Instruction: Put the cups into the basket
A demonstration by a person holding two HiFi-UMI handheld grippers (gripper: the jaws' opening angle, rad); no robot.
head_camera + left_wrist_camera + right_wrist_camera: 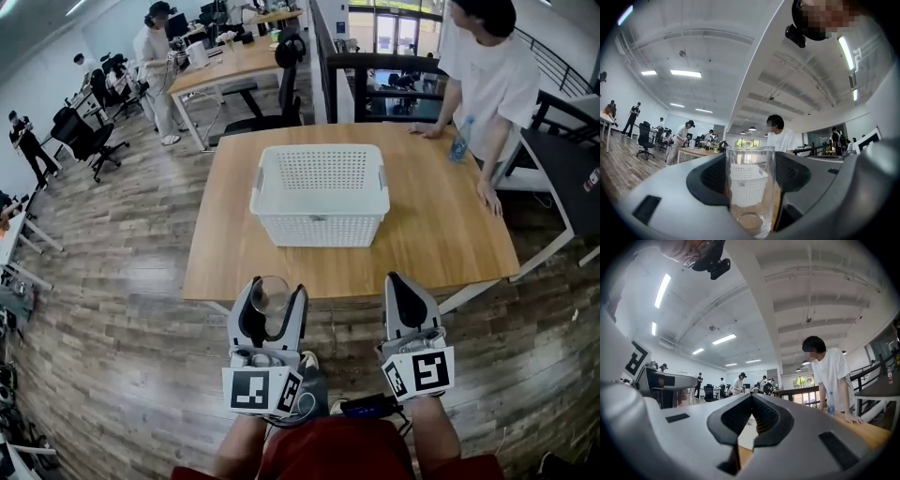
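Cup (270, 292) held, basket (320, 223) ahead.
Your left gripper (269, 302) pinches the cup short of the table (448, 239); your right gripper (401, 282) has jaws pressed together, empty. Next, likely: carry it over the rim.

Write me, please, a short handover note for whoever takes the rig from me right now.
Left claw: shut on a clear glass cup, held upright.
Right claw: shut, empty.
The white basket stands mid-way along the wooden table; the head view shows nothing in it. Both claws are at the table's near edge, short of the basket.
Done: one cup is in hand. Left: carry it over the basket and set it in.
No other cup shows on the table. A person stands at the far right corner, with a water bottle by their hand.
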